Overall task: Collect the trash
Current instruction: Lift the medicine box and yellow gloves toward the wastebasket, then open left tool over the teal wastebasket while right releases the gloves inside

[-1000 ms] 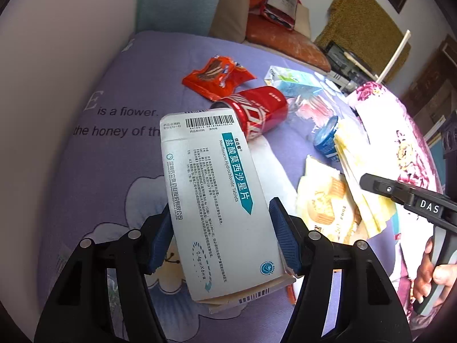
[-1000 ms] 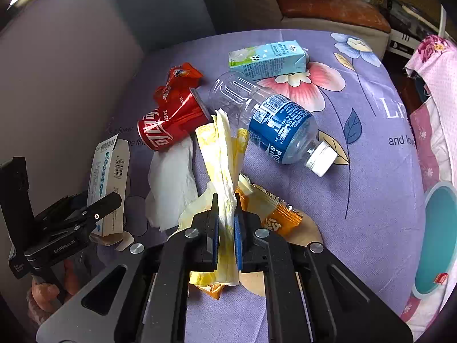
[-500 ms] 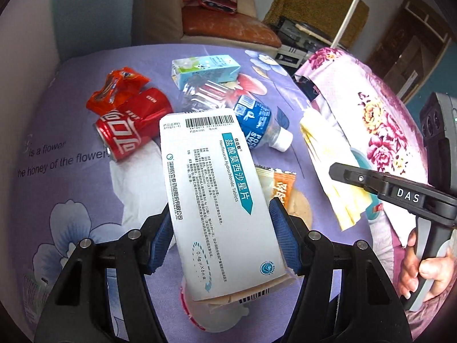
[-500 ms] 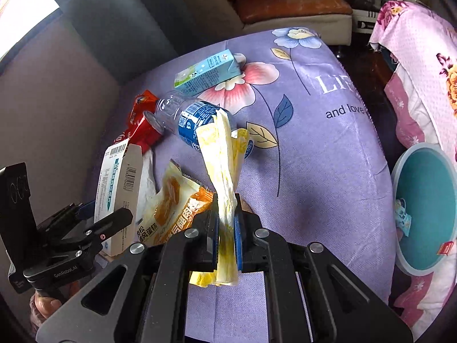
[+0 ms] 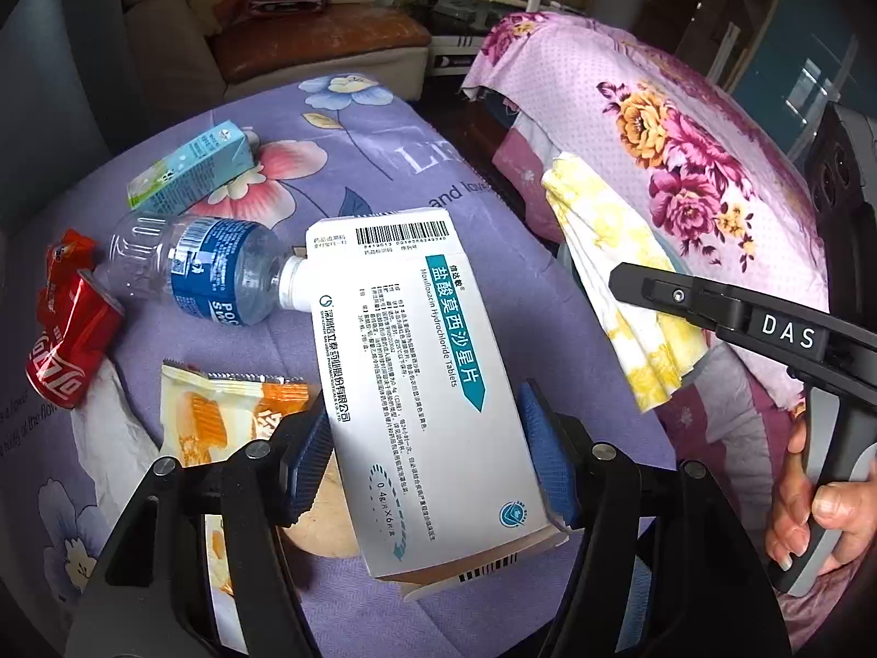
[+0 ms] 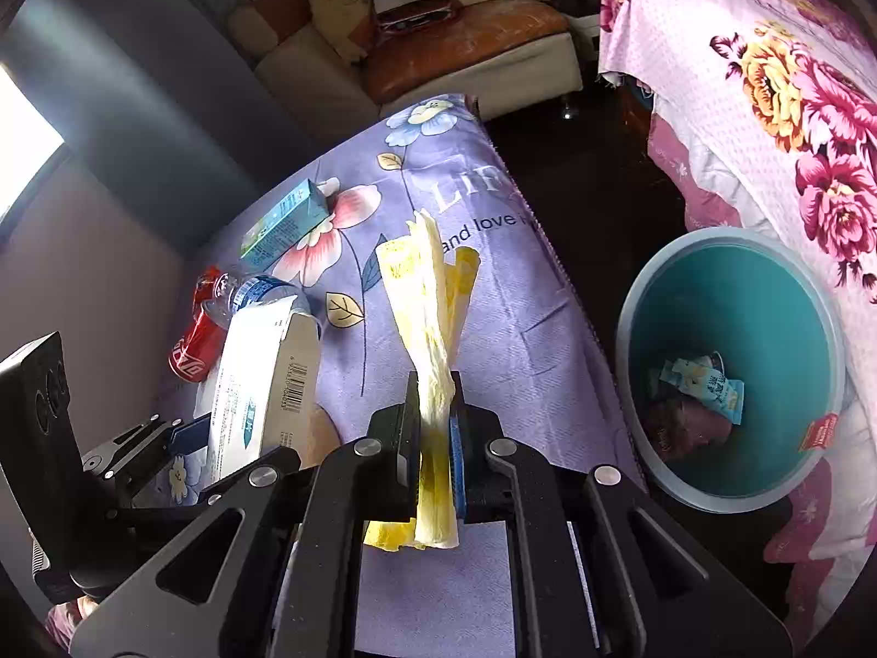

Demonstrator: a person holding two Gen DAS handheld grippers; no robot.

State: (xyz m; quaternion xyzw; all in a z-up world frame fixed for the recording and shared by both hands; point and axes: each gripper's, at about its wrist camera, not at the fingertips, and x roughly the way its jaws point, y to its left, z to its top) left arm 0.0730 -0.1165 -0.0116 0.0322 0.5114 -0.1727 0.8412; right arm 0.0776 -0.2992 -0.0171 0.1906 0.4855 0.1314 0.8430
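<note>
Left gripper [image 5: 427, 466] fingers clamp a white medicine box [image 5: 422, 384] printed "Moxifloxacin Hydrochloride Tablets"; right gripper [image 6: 436, 438] fingers pinch yellow tissue [image 6: 430, 340]. Beyond lie a snack wrapper [image 5: 219, 417], a blue-labelled bottle [image 5: 208, 268] and a Coca-Cola can [image 5: 71, 345]. Since earlier, a teal bin [image 6: 734, 362] has come fully into view right of the right fingers.

Beige sofa [image 6: 416, 55] behind; bright window [image 6: 27, 148] left; dark floor [image 6: 592, 192].

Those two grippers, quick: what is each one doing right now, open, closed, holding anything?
Left gripper: closed on the white medicine box, fingers pressing its two sides.
Right gripper: closed tight on the yellow and white wrapper.
</note>
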